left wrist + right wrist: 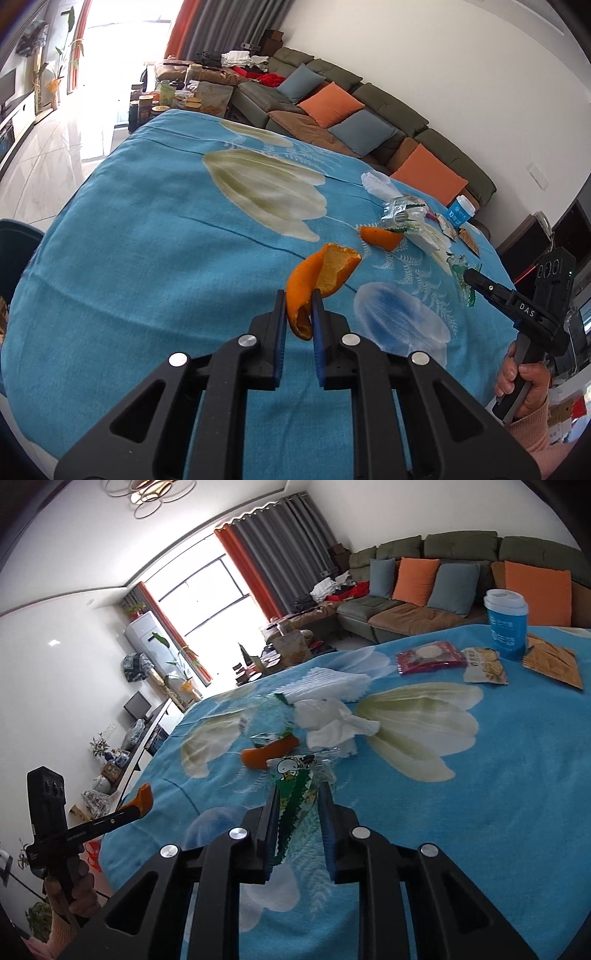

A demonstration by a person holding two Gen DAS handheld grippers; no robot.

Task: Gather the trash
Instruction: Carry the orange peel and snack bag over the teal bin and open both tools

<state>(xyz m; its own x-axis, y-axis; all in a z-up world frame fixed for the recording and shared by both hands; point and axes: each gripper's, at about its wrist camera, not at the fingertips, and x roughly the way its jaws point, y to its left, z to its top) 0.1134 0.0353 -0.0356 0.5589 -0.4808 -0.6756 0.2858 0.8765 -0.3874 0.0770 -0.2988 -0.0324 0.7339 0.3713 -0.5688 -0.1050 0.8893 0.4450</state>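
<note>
My left gripper (299, 301) is shut on an orange peel (321, 280) and holds it above the blue flowered cloth (147, 240). It also shows in the right wrist view (142, 803) at the left. My right gripper (298, 794) is shut on a clear green-edged snack wrapper (299, 782), lifted off the cloth; the same wrapper shows in the left wrist view (461, 273). A second orange peel (380, 236) (269, 755), crumpled white tissues (332, 723) and another clear wrapper (400, 214) lie on the cloth.
A blue cup with a white lid (506, 622) stands at the far edge beside several snack packets (430, 657). A folded white cloth (332, 681) lies behind the tissues. A sofa with cushions (424, 579) runs behind the table.
</note>
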